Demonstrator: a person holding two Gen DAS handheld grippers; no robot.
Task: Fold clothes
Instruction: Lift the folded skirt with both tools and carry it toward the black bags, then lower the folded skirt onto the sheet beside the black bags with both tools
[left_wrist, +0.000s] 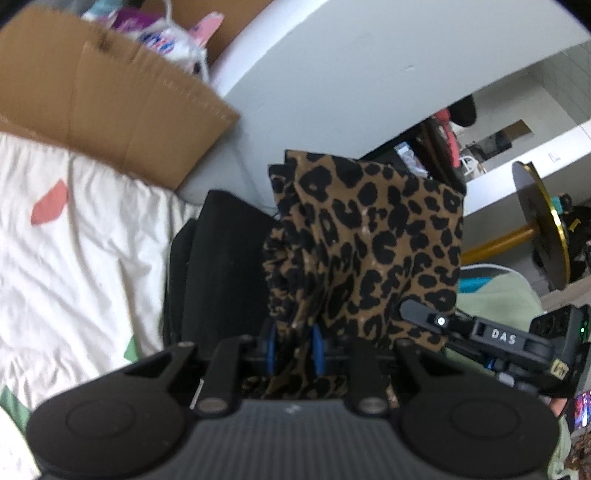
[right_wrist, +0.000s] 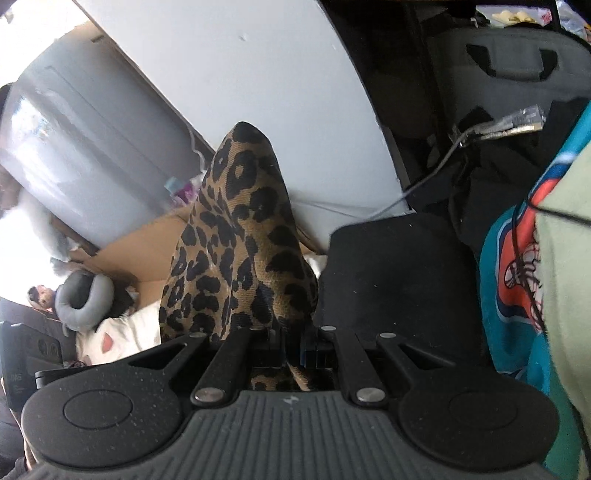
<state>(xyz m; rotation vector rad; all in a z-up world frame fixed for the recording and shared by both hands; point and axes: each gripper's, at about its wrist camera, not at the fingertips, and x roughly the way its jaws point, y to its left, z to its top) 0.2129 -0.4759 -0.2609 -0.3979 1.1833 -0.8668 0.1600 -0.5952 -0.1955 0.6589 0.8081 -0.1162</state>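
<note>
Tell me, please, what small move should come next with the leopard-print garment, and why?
Probably lower it onto the black folded stack. Both the left tool and the right tool are shut on the leopard-print garment, which hangs bunched in the air beside that stack, so it seems ready to be laid down.

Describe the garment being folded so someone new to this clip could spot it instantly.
Start at the white bedding with red shapes, then the black folded item beside it. The leopard-print cloth hangs above, pinched by the left gripper and right gripper; it is the only spotted brown-and-black fabric here.
</note>
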